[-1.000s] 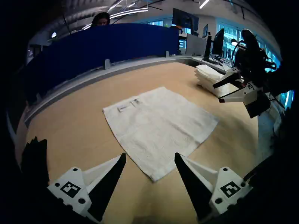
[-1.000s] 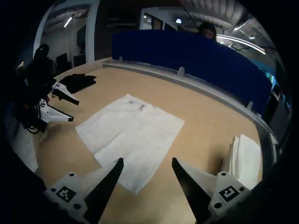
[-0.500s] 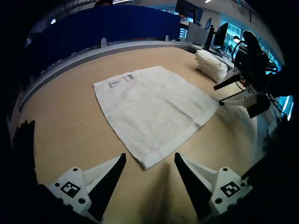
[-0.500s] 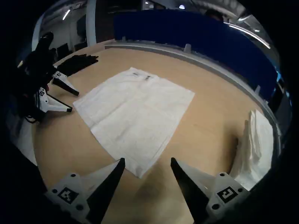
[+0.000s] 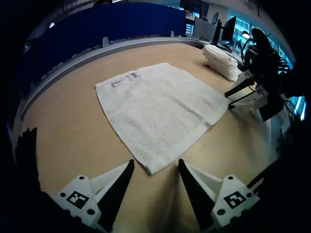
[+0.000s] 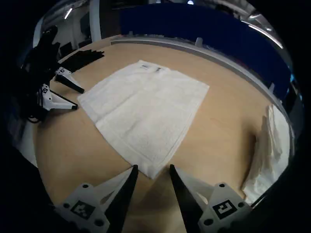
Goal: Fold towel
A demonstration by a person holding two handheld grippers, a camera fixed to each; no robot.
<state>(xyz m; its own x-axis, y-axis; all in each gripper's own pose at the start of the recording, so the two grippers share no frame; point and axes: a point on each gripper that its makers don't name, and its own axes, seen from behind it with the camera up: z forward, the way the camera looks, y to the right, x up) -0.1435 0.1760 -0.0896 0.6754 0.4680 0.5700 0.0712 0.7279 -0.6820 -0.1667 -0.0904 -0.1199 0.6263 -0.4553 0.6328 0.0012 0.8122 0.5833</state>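
Tags (image 5: 117, 83) on the towel (image 5: 161, 110) are too small to make out.

Even, fairly dim overhead light falls on the counter (image 5: 70, 116) — sharp at centre, strongly bowed toward the edges — with cyan glare from windows (image 5: 239, 30) and soft shadows beneath the fingers (image 5: 116, 186).

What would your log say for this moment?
towel: flat on table | left gripper: open, at corner | right gripper: open, at adjacent corner
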